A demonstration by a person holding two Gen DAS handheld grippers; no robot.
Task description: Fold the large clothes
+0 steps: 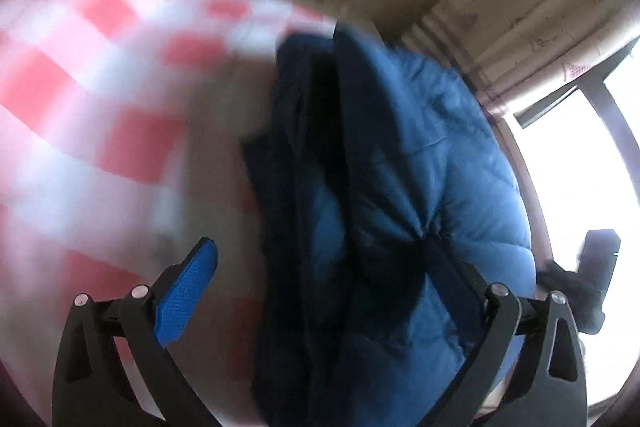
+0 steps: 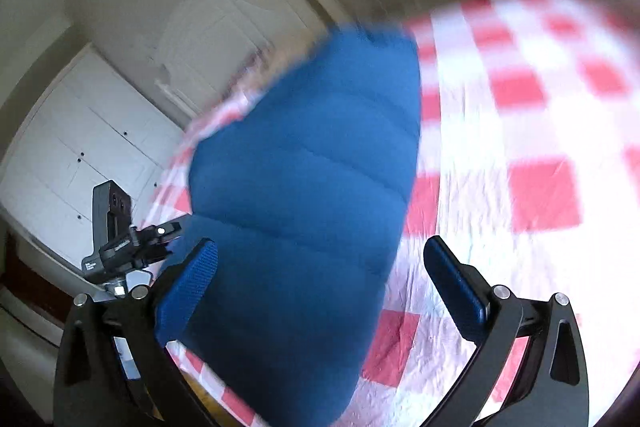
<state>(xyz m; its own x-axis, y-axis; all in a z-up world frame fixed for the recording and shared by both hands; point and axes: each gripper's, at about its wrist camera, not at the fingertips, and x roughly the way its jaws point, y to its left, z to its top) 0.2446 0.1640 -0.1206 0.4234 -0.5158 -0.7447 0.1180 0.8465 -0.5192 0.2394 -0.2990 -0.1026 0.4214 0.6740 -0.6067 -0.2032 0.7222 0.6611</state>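
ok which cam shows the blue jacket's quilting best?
Right wrist view: the blue jacket lies as one broad, evenly lit panel on the checked sheet, with its horizontal quilt seams readable. Left wrist view shows the blue jacket bunched and shadowed, with dark folds across the middle, reaching in between the open left gripper fingers.

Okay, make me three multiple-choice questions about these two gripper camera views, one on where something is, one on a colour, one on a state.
1. Where does the blue puffer jacket lie?
A. on the red-and-white checked cloth
B. on a bare floor
C. on a hanger

2. What colour are the finger pads of the right gripper?
A. yellow
B. blue
C. white

3. How do the fingers of the left gripper stand?
A. spread apart
B. pressed together
C. out of view

Answers: 1 A, checked cloth shows around the jacket. 2 B, both pads are blue. 3 A, a wide gap between them holds jacket folds.
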